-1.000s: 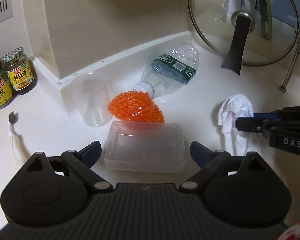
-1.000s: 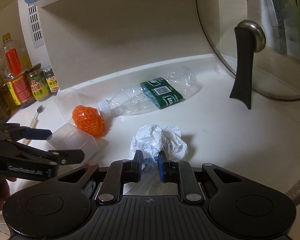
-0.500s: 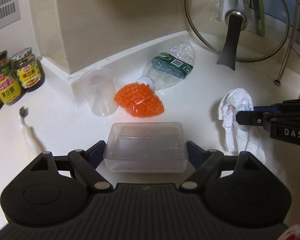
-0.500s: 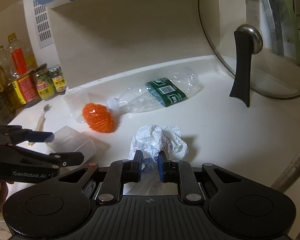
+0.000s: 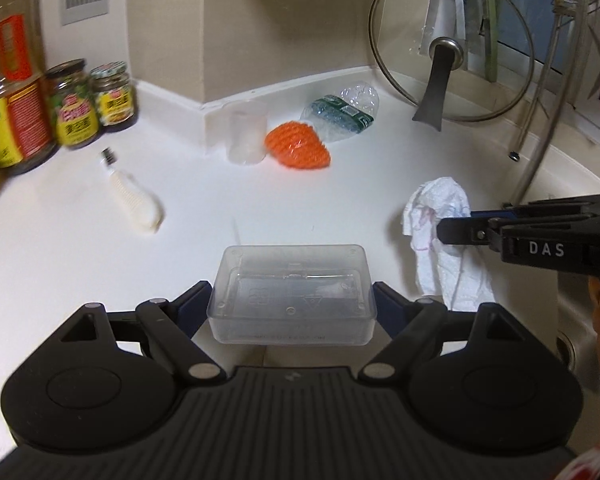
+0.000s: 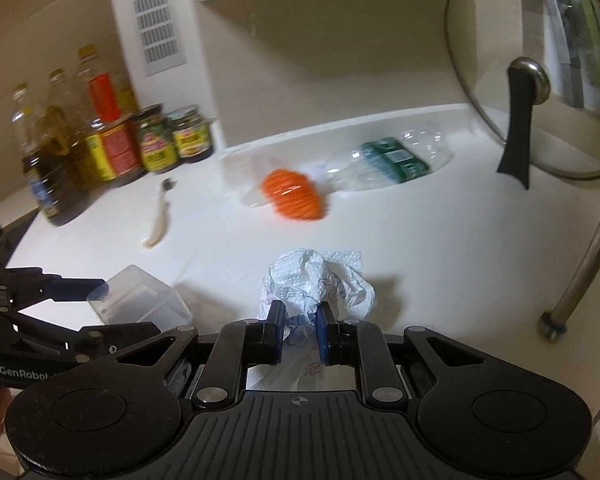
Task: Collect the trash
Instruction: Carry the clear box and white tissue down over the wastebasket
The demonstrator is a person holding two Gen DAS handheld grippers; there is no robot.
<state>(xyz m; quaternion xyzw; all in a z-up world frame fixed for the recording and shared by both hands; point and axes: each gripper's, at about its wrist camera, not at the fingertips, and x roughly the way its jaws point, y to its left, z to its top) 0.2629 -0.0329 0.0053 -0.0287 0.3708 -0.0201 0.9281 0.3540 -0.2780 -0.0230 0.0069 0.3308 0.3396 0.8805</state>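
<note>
Meanwhile, on a white kitchen counter [image 5: 300, 200], two hand-held grippers each carry a piece of rubbish. At the left gripper [image 5: 292, 300] the blue-padded fingers are spread wide and closed against the short ends of a clear plastic box [image 5: 292, 292], held bottom-up and apparently lifted clear of the counter. Thin-walled and glossy, the box looks light, somewhat springy and slippery; a firm squeeze would likely bow it, so the end walls near the rim seem the soundest hold. The right gripper [image 6: 299, 330] has its fingers drawn close together, pinching a crumpled white tissue [image 6: 320, 284] printed with faint pink and blue marks. Soft and nearly weightless, the tissue should take a pinch anywhere on its bunched middle; its loose tail hangs below the fingers in the left view [image 5: 440, 240]. Both tools reach forward roughly level, side by side, the right one entering the left camera's frame from the edge. Farther back lie an empty plastic bottle [image 5: 342, 114] on its side, an orange mesh ball [image 5: 298, 152] and a translucent cup [image 5: 246, 132], none yet gathered.
</note>
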